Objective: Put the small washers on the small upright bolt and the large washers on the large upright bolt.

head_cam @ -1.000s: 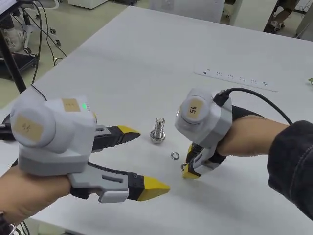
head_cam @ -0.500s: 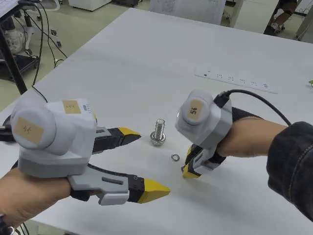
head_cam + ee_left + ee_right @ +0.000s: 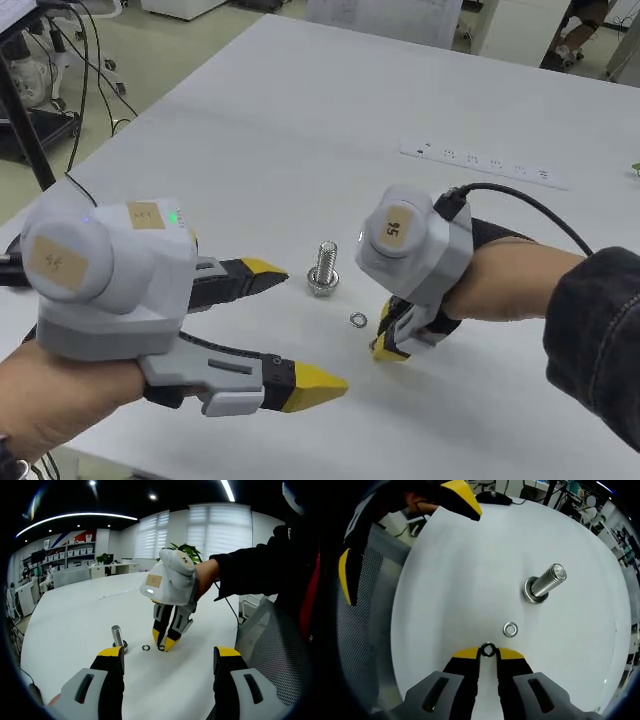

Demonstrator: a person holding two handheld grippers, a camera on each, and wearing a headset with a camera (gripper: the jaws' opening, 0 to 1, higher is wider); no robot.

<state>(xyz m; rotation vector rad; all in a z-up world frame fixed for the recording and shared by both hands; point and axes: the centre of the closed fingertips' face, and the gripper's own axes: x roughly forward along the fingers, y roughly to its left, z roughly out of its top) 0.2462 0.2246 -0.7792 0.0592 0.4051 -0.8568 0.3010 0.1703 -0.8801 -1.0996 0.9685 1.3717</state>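
Note:
A steel bolt [image 3: 323,268] stands upright on the white table [image 3: 300,130]. A small washer [image 3: 358,320] lies flat just right of it. My right gripper [image 3: 384,347] points down at the table right of that washer, shut on another small washer [image 3: 488,650] pinched between its yellow tips. In the right gripper view the loose washer [image 3: 510,628] lies just ahead of the tips and the bolt [image 3: 545,585] farther on. My left gripper [image 3: 290,327] hovers open left of the bolt with nothing in it. In the left gripper view the bolt [image 3: 117,637], washer [image 3: 146,647] and right gripper [image 3: 164,642] lie ahead.
A white power strip [image 3: 485,160] lies at the back right of the table. The table's left edge [image 3: 110,130] drops to a floor with cables and a stand [image 3: 30,110]. A dark sleeve [image 3: 595,330] reaches in from the right.

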